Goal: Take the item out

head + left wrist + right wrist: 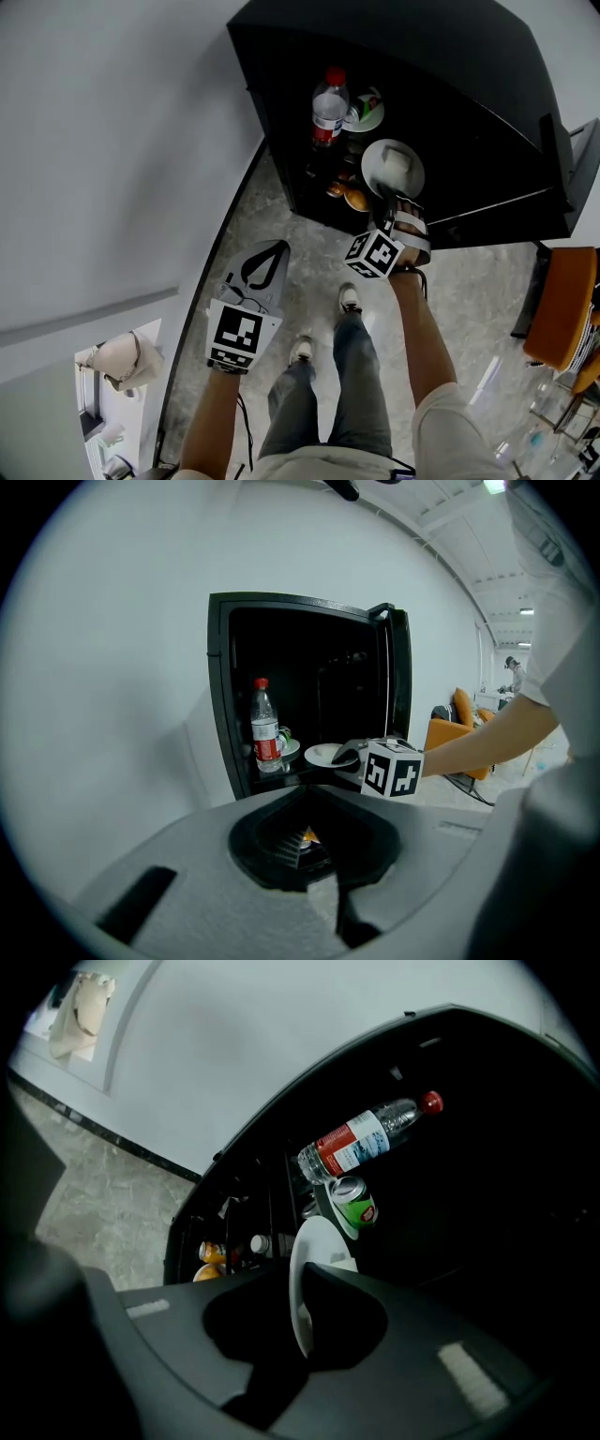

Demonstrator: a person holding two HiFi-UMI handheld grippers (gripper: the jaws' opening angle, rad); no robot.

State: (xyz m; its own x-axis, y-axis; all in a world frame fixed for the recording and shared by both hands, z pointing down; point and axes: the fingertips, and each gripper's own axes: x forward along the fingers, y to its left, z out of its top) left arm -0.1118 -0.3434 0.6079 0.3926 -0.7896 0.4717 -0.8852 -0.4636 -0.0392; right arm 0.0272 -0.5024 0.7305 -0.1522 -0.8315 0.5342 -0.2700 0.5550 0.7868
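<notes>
A black cabinet (487, 112) stands open on the floor. On its shelf lies a white plate (405, 174) with a pale lump on it. My right gripper (401, 206) reaches in at the plate's near rim. In the right gripper view the plate (307, 1251) shows edge-on between the jaws, and the right gripper (302, 1312) is shut on its rim. Behind it stand a water bottle (329, 105) with a red cap and a green can (368, 101) on a small plate. My left gripper (271, 249) hangs back over the floor, shut and empty.
Orange and yellow things (353, 196) sit on the cabinet's lower shelf. The open door (562, 169) juts out on the right, with an orange chair (562, 305) beyond it. A white wall runs along the left. The person's feet (349, 298) stand in front of the cabinet.
</notes>
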